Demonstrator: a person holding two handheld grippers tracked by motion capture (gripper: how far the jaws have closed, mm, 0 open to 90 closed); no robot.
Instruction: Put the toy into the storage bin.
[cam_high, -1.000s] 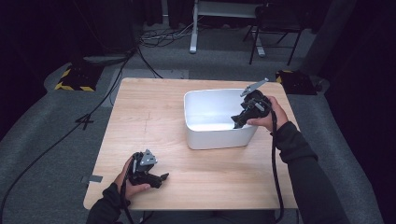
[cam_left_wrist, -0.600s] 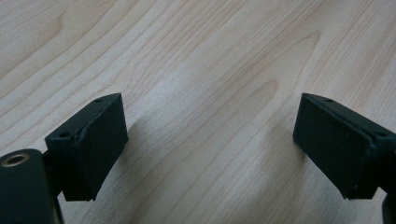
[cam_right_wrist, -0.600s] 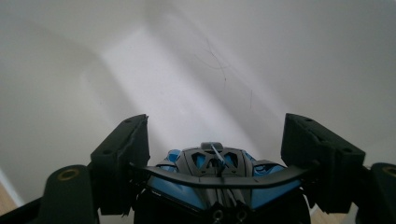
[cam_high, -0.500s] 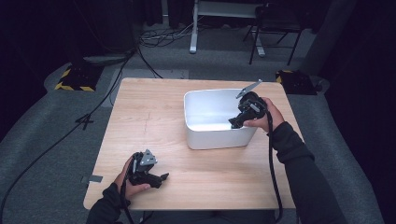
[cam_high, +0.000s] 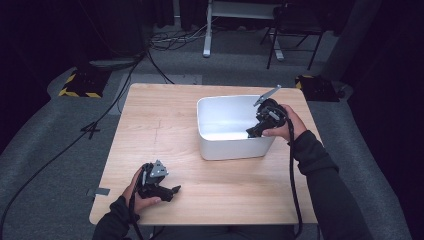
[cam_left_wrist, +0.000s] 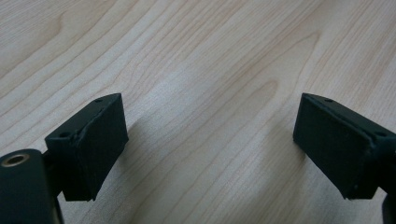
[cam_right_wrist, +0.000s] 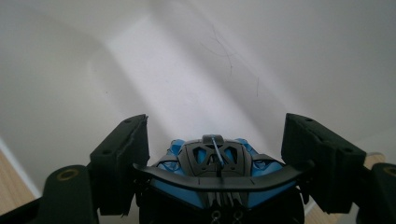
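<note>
My right gripper (cam_high: 253, 132) is tipped down into a white plastic bin (cam_high: 230, 150) on the right half of the wooden table (cam_high: 160, 120). In the right gripper view its jaws (cam_right_wrist: 217, 133) are shut on a blue and black toy car (cam_right_wrist: 215, 163), with the pads against the car's sides behind the black spoiler. The bin's pale inner wall (cam_right_wrist: 187, 56) lies just beyond the car. My left gripper (cam_high: 174, 190) rests low at the table's front left corner. Its jaws stand wide open over bare wood (cam_left_wrist: 210, 46), with nothing between the pads (cam_left_wrist: 93, 140).
The bin stands right of the table's centre, close to the right edge. A black cable (cam_high: 292, 180) trails from the right gripper along the forearm. Cables (cam_high: 150, 55), a desk frame (cam_high: 207, 30) and yellow-black striped blocks (cam_high: 80, 85) lie on the grey floor beyond.
</note>
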